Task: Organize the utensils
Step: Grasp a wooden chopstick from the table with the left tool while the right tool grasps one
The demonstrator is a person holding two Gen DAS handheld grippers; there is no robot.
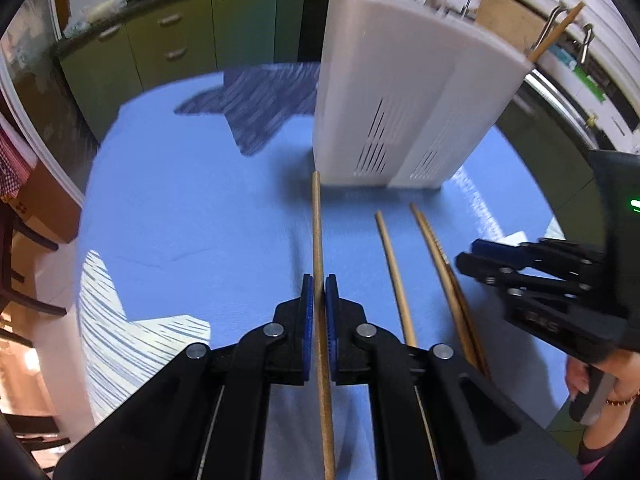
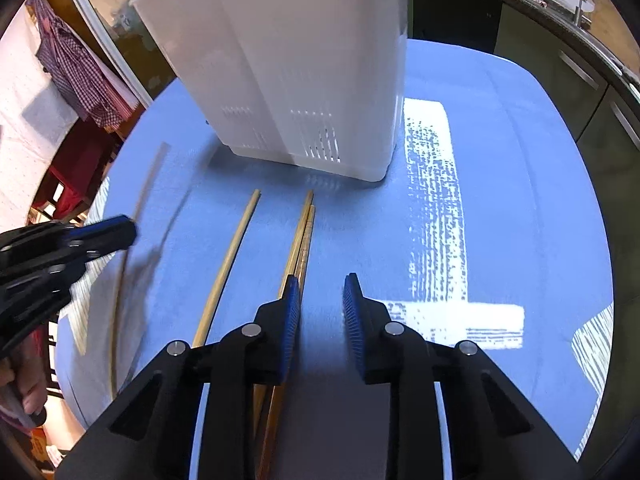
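My left gripper (image 1: 319,292) is shut on a light wooden chopstick (image 1: 318,240) that points toward the white utensil holder (image 1: 400,92); in the right wrist view this chopstick (image 2: 132,224) is blurred beside the left gripper (image 2: 108,234). A single chopstick (image 1: 394,276) and a darker pair (image 1: 444,276) lie on the blue tablecloth (image 1: 192,208). My right gripper (image 2: 320,300) is open and empty, just right of the pair (image 2: 302,236), with the single chopstick (image 2: 232,256) further left. The holder (image 2: 288,60) stands ahead. Chopsticks (image 1: 554,32) stick out of its top.
The round table's edge curves close on both sides. Green kitchen cabinets (image 1: 172,44) and a counter stand beyond it. Chairs (image 1: 24,280) and hanging checked cloth (image 2: 80,68) are at the left. Sunlit patches (image 2: 436,208) fall on the cloth.
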